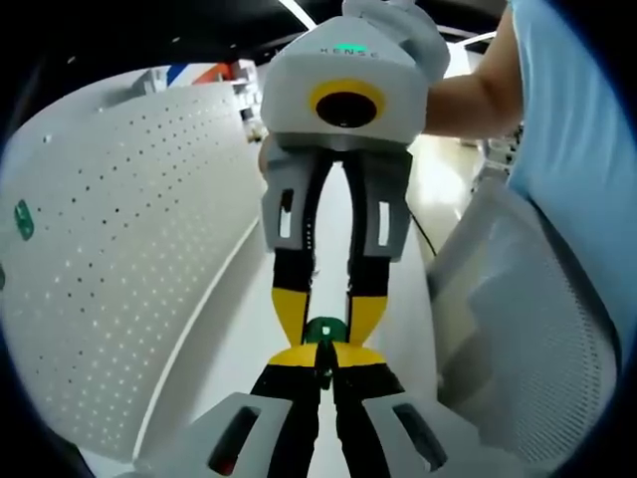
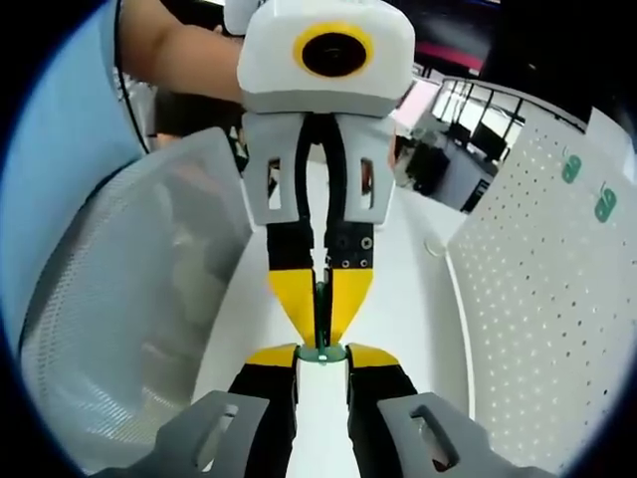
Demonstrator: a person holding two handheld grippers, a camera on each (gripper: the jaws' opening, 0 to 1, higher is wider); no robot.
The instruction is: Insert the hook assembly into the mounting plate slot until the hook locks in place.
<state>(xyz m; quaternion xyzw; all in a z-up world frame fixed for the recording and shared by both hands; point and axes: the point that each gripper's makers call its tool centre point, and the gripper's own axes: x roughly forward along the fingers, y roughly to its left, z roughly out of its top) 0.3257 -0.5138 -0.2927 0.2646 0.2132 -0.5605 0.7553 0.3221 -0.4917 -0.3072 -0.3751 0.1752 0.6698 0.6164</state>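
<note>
A small green hook piece [image 1: 323, 329] hangs in the air between my two grippers, which face each other tip to tip. In the left gripper view my left gripper [image 1: 323, 357] is shut on its near end, and my right gripper [image 1: 325, 314] comes down from above with its yellow tips against both sides of the piece. In the right gripper view the hook piece [image 2: 323, 354] sits between the tips of my right gripper [image 2: 323, 357], and my left gripper [image 2: 320, 299] pinches a thin edge of it. The white perforated mounting plate [image 1: 129, 249] [image 2: 537, 329] stands off to one side.
Other green hooks [image 1: 23, 219] [image 2: 570, 167] [image 2: 604, 204] hang on the plate. A white tabletop [image 2: 408, 299] lies below. A grey mesh chair back [image 1: 528, 329] [image 2: 129, 299] and a person's arm [image 1: 478, 90] in a light blue sleeve are close by.
</note>
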